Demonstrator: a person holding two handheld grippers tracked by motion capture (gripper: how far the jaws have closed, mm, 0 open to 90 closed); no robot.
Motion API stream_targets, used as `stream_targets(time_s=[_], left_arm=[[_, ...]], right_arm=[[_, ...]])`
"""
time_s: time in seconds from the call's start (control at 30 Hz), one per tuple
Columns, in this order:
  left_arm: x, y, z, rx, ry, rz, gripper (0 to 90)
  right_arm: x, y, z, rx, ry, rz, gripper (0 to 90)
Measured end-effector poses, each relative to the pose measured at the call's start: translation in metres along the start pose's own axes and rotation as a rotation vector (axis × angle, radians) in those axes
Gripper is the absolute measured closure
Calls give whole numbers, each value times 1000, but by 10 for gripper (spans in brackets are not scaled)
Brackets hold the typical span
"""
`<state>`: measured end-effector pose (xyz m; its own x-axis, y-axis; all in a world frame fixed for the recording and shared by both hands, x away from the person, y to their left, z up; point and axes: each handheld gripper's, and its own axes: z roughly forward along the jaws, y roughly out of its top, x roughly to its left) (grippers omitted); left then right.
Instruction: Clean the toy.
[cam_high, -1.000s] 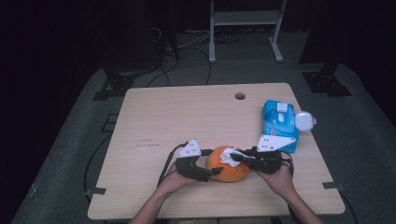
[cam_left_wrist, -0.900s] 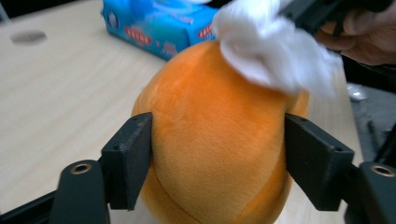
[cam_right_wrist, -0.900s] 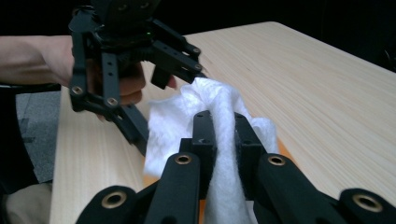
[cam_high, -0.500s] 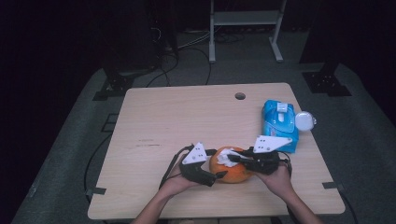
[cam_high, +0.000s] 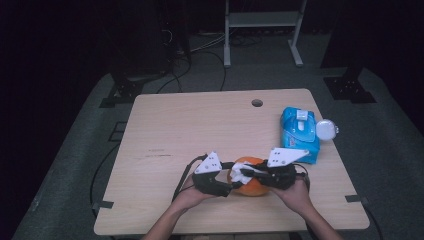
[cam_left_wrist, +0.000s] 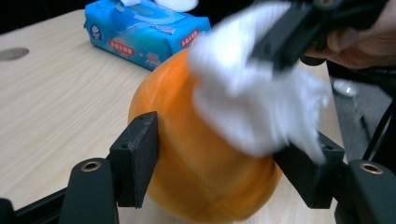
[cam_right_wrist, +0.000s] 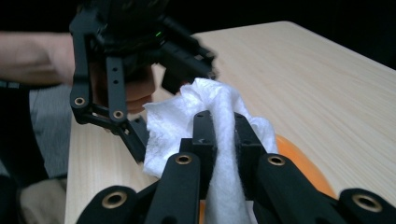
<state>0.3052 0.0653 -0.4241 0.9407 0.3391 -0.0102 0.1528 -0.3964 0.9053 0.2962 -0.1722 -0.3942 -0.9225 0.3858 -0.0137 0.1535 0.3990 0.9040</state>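
- Since the earlier high view, the left gripper (cam_high: 226, 184) has shifted a little toward the round orange fruit with a smooth, faintly ribbed skin (cam_high: 250, 176), and its jaws have just been closing around that fruit.
- Seen from the left gripper view, the fruit (cam_left_wrist: 196, 158) sits on the pale wooden table (cam_left_wrist: 56, 102) near the person's edge, between the black pads; the left pad (cam_left_wrist: 140, 154) touches the skin, the other is partly hidden by tissue.
- The right gripper (cam_right_wrist: 223, 135) is clamped tight on a crumpled white wet wipe (cam_right_wrist: 205, 112), pressing it on the top of the fruit.
- A blue soft pack of wet wipes (cam_high: 299, 131) lies well apart, toward the far right.
- Judged from this, the step is wiping the fruit clean.
- To do it well, the left jaws should hold firmly without bruising, while the wipe moves in short strokes.
- Turning the fruit would expose unwiped skin.
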Motion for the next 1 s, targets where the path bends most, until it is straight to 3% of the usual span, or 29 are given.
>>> stream_targets(time_s=[0.1,0.37,0.43,0.5,0.57,0.73,0.87,1.0], left_arm=[[1,-3,-1,7,-3,-6,335],[4,-9,2,19,-18,-14,328],[6,-8,3,0,-25,-46,240],[10,-10,6,-13,-31,-114,147],[12,-12,9,-15,-49,-148,122],[9,-10,9,-21,-53,-133,147],[7,-12,8,-1,-39,-109,231],[8,-13,8,18,-24,-112,272]], right_arm=[[2,2,3,15,-6,-13,822],[-31,-15,-24,13,-81,96,822],[-33,-19,-26,5,-74,122,822],[-32,-19,-26,7,-68,113,822],[-29,-17,-23,13,-60,98,822],[-17,-11,-10,14,-32,72,821],[-6,-6,3,26,-4,23,819],[-12,-8,-3,28,-4,41,820]])
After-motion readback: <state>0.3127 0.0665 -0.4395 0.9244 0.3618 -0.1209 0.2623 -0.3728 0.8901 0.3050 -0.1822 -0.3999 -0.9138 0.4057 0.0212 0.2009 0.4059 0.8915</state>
